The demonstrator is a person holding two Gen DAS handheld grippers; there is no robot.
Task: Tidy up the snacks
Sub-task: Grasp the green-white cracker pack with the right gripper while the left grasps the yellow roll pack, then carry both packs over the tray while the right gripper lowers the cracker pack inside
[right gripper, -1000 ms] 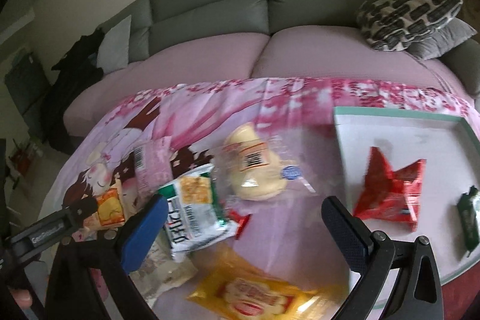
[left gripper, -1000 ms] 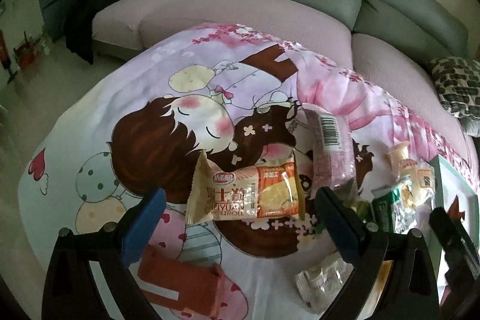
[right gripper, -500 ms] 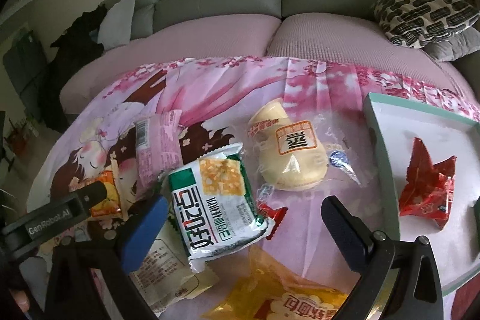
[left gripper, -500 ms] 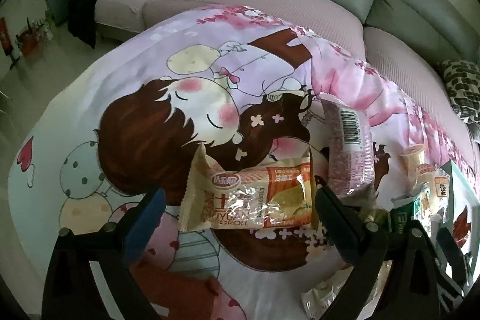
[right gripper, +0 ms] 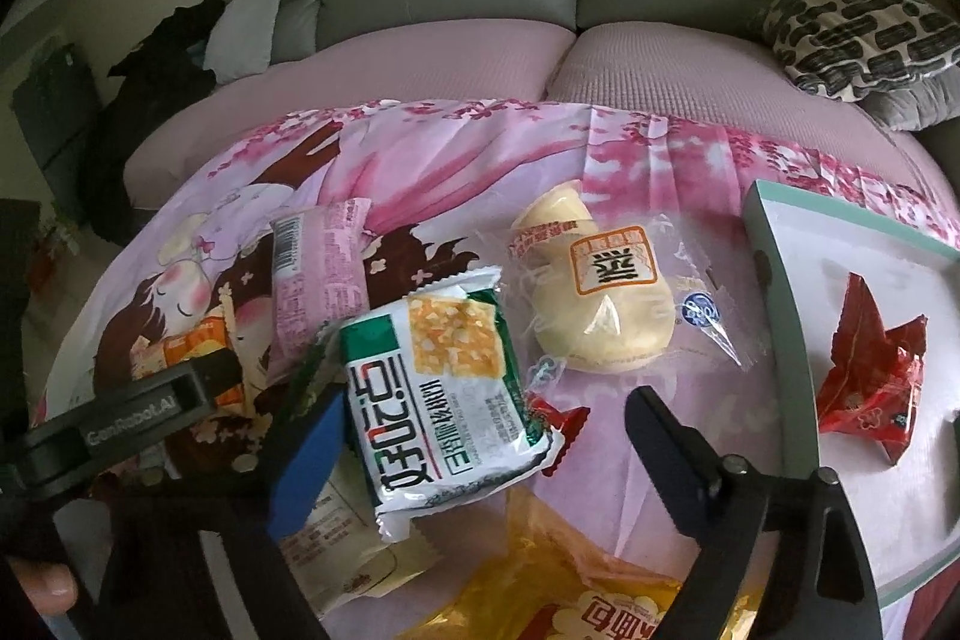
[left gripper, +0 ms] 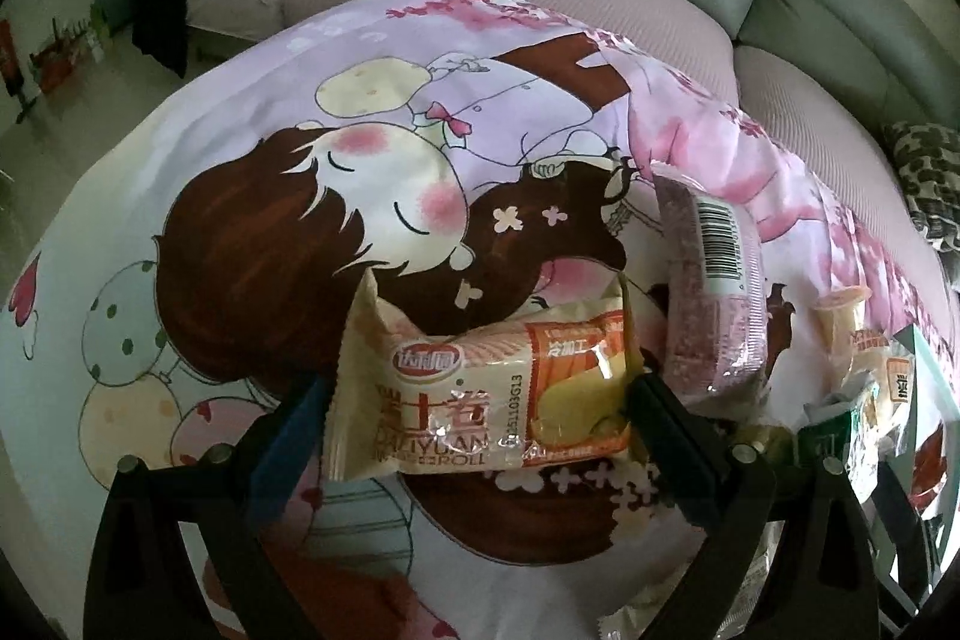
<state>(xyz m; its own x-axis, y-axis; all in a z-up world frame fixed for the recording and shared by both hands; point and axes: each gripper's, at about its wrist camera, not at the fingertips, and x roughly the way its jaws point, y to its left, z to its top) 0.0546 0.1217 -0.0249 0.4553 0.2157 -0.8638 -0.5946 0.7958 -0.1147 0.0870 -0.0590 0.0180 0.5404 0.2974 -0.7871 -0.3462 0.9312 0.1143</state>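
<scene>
The left gripper (left gripper: 480, 400) brackets the cream-and-orange roll packet (left gripper: 492, 388), both pads at its ends; pad pressure cannot be confirmed. The right gripper (right gripper: 486, 424) is closing around the green-and-white cracker packet (right gripper: 450, 394), right pad clear. Beyond lie a pink packet (right gripper: 321, 280), a bun (right gripper: 594, 304) and the tray (right gripper: 774, 274).

I see bare cloth (left gripper: 240, 196) left of the cream roll pack (left gripper: 486, 388); the pink packet (left gripper: 714, 292) crowds its right, and the green packet (right gripper: 444, 388) blocks my right gripper (right gripper: 480, 436).
</scene>
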